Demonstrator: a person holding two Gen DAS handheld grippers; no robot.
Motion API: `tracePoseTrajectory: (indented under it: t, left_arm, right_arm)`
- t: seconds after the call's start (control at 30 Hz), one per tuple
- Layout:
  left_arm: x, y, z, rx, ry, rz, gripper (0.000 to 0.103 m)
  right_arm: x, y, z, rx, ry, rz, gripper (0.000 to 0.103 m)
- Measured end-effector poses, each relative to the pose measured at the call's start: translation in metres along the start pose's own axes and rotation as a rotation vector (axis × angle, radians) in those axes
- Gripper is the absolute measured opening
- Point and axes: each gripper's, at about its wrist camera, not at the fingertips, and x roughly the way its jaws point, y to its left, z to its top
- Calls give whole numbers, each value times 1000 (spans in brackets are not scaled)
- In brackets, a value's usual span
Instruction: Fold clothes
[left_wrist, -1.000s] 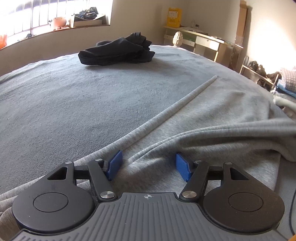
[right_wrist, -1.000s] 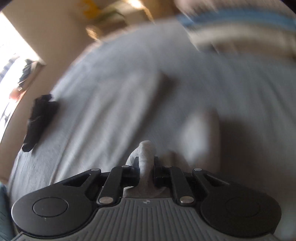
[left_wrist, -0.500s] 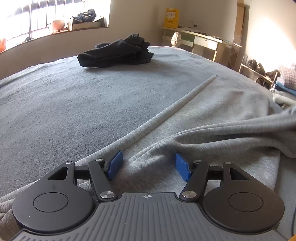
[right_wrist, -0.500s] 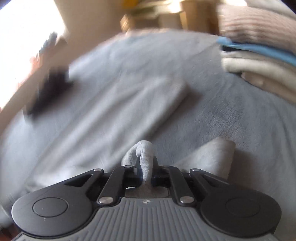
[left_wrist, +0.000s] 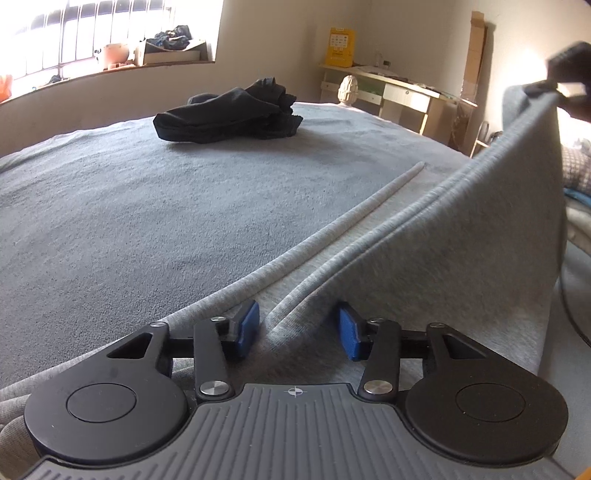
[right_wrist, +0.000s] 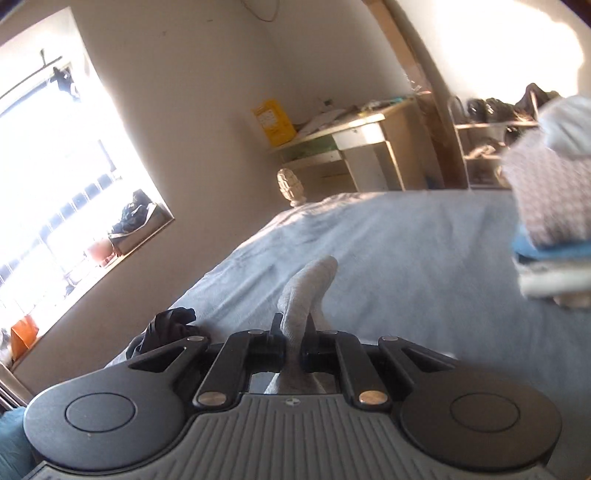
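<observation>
Right gripper (right_wrist: 294, 347) is clamped on a corner of the grey sweatshirt (left_wrist: 461, 251), holding it high off the bed (left_wrist: 147, 221) to carry the fold. Left gripper (left_wrist: 297, 328) is closing astride the near-edge hem, pads not yet pressing, probably to anchor it.

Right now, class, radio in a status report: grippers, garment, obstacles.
Left gripper closing around grey garment, pads not yet pressing. Right gripper shut on its raised corner. Black clothes far off, nothing blocking.
</observation>
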Motion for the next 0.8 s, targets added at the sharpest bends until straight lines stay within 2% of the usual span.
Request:
tracePoseTrajectory:
  t: [0.07, 0.23, 0.33, 0.4, 0.47, 0.53, 0.63, 0.7, 0.8]
  left_arm:
    - [1, 1, 0, -10, 7, 3, 41]
    - [4, 6, 2, -38, 8, 14, 33]
    - [7, 10, 2, -59, 14, 16, 31]
    - [8, 9, 1, -56, 9, 19, 31]
    - [7, 12, 1, -61, 1, 10, 31]
    - [4, 15, 2, -67, -4, -9, 34]
    - [-12, 20, 4, -45, -28, -25, 42]
    - [-22, 27, 5, -27, -28, -42, 42]
    - [-33, 37, 2, 5, 11, -53, 42]
  right_arm:
    - [28, 18, 4, -31, 4, -19, 8]
    - [112, 25, -7, -13, 59, -122, 8]
    - [159, 15, -28, 4, 119, -210, 8]
    - [188, 4, -42, 13, 207, -246, 10]
    - [204, -8, -49, 61, 262, -299, 22]
    - [198, -18, -51, 123, 250, -324, 42]
    - [169, -16, -46, 108, 196, -264, 44]
    - [151, 1, -46, 14, 254, -134, 44]
    - [135, 56, -66, -270, 445, 140, 44]
